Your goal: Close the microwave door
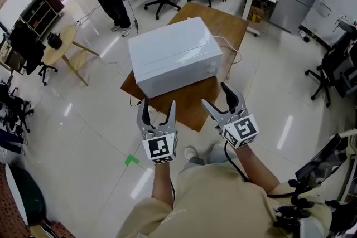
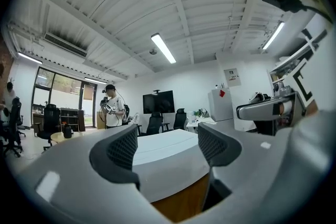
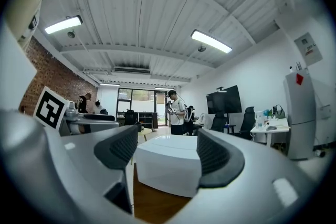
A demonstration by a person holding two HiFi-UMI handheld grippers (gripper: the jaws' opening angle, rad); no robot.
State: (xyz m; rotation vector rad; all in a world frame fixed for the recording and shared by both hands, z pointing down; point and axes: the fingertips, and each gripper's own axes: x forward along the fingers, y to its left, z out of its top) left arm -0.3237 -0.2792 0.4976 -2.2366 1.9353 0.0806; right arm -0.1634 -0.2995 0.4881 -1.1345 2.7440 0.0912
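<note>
Holding both claws released, nothing between the jaws: left claw (image 1: 159, 104) and right claw (image 1: 213, 93) sit just short of the one white box-shaped microwave (image 1: 173, 56) on the brown wooden table (image 1: 192, 106). Only print is a black-and-white square marker cube (image 1: 160, 149) per claw, two total. Head view alone shows green floor tape (image 1: 131, 160) near-left of the microwave. Gripper views alone show ceiling strip lights (image 2: 163, 48).

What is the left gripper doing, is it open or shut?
Open. The left gripper has its dark pads apart with nothing between them; the white microwave sits farther off, seen through the gap.
</note>
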